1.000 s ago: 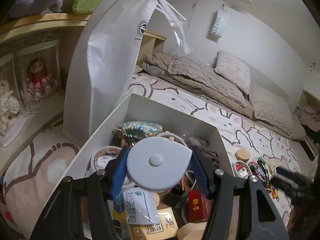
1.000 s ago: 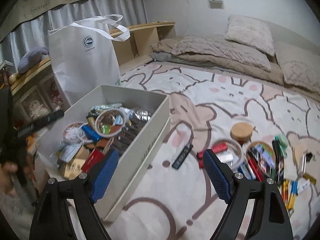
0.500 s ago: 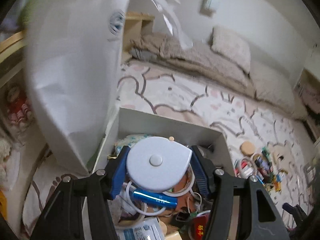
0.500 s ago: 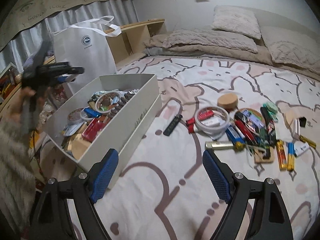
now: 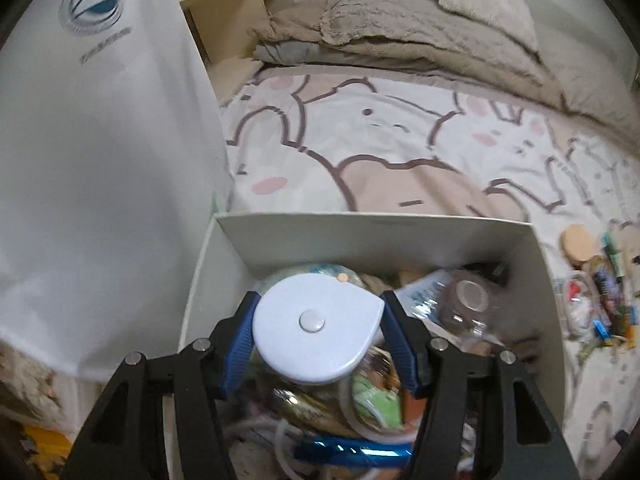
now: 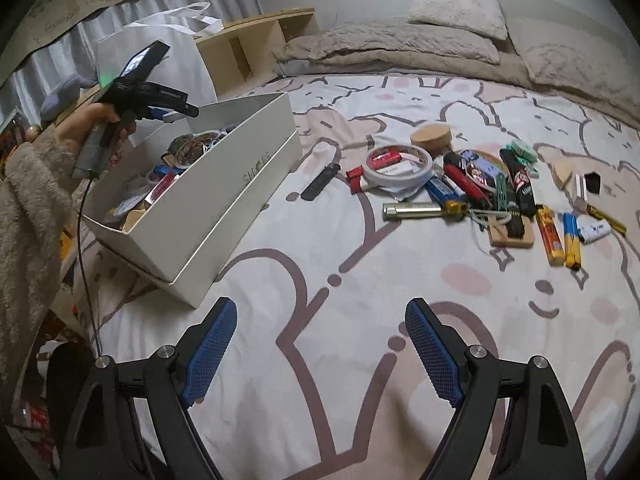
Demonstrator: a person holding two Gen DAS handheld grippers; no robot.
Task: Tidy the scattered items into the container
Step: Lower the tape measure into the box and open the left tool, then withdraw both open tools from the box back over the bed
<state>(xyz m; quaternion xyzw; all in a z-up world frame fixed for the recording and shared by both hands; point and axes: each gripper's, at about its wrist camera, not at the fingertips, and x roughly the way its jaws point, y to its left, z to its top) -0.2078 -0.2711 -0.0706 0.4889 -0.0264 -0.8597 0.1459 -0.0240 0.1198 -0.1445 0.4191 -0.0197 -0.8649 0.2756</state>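
Left wrist view: left gripper point(image 5: 318, 334) holds a pale lilac teardrop-shaped plastic tape-measure case point(image 5: 316, 328), blue fingers point(image 5: 239, 344) clamped on its two curved sides.
Position of held thing: above the open white rectangular cardboard box point(image 5: 372, 228), over the clutter already inside.
Handling, judged: light, rigid, smooth shell; likely slippery, so flanks at the widest part suit best, clear of the centre button.
Right wrist view: right gripper point(image 6: 320, 350) has its fingers wide apart, nothing between them, above the bear-print bed sheet point(image 6: 320, 264).
Remaining items: white tape ring point(image 6: 396, 170), brass-coloured metal lighter point(image 6: 412, 211), round cork lid point(image 6: 431, 139), well apart from the box.
Handling, judged: lighter stiff, slick; grasp across its narrow faces.
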